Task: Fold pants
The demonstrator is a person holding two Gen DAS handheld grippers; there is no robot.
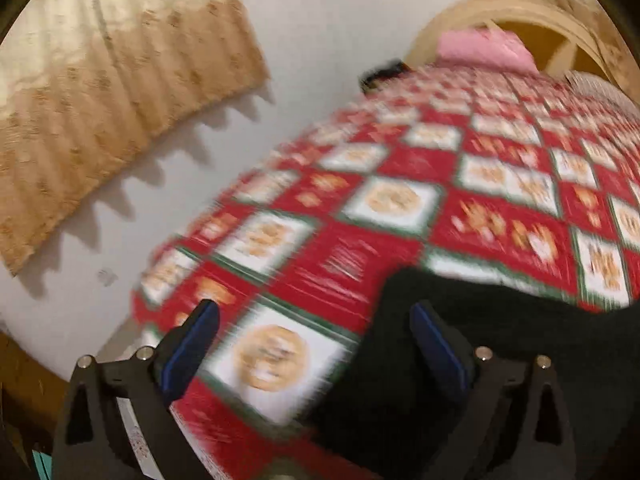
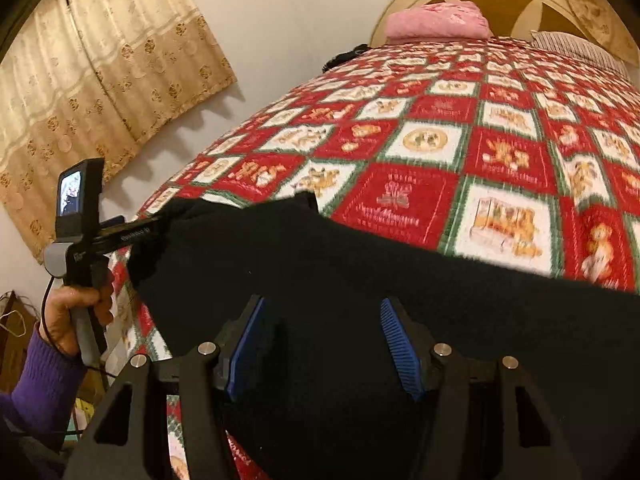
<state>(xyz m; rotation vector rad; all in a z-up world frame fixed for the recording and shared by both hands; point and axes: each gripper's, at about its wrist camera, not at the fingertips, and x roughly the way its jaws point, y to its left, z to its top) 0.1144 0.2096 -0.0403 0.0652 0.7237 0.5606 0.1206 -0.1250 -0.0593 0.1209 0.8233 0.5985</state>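
A fold looks just laid: the black soft fabric pants (image 2: 360, 288) lie on the red-and-white checked bedspread (image 2: 440, 152), and next comes a fresh grip on an edge. The left gripper (image 1: 314, 344) gapes wide, holding nothing; the right gripper (image 2: 322, 344) stands half apart above the cloth, apparently unclamped

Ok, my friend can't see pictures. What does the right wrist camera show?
Black pants lie on a bed with a red, white and green teddy-bear blanket, between the right tool's blue pads. On the left, a hand in a purple sleeve holds the other tool at the pants' edge.
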